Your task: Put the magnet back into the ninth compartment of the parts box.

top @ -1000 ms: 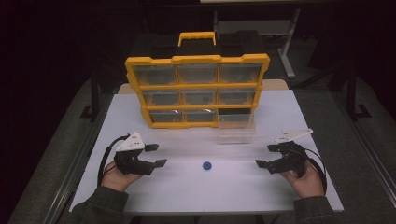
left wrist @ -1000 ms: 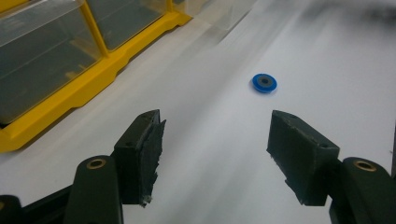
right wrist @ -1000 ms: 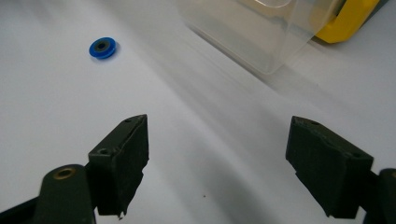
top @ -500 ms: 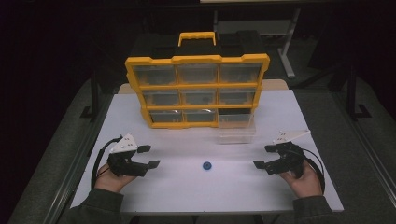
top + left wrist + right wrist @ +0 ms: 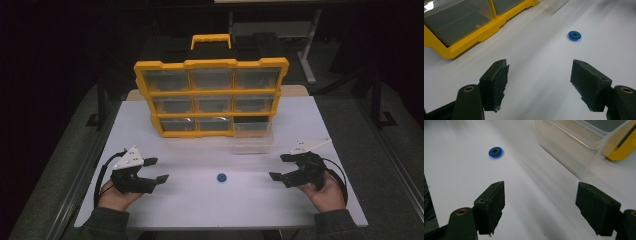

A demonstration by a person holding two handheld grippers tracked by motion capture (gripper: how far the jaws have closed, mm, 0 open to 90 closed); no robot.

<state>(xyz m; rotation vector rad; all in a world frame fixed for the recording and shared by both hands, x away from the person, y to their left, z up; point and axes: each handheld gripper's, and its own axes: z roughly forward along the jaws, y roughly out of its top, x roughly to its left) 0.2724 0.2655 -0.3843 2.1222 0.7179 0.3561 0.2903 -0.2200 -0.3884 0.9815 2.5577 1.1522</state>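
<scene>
A small blue disc (image 5: 221, 177) with a dark centre lies flat on the white table (image 5: 210, 205), between my two hands; it shows as the blue disc (image 5: 574, 35) ahead and right of the left jaws, and as the blue disc (image 5: 495, 152) ahead and left of the right jaws. My left gripper (image 5: 155, 170) rests low at the table's left, open and empty, also seen as the left gripper (image 5: 539, 82). At the table's right my right gripper (image 5: 281, 167) is open with nothing in it, seen too as the right gripper (image 5: 540, 207). A clear plastic drawer (image 5: 253, 141) stands pulled out on the table.
A yellow organiser case (image 5: 212, 97) with several clear drawers stands upright at the back centre, its bottom-right slot open and dark. The clear drawer (image 5: 579, 147) sits just ahead of my right gripper. Dark floor and table legs surround the table.
My left gripper has drawn back toward the near left edge. My right gripper has shifted slightly. The blue disc has not moved.
</scene>
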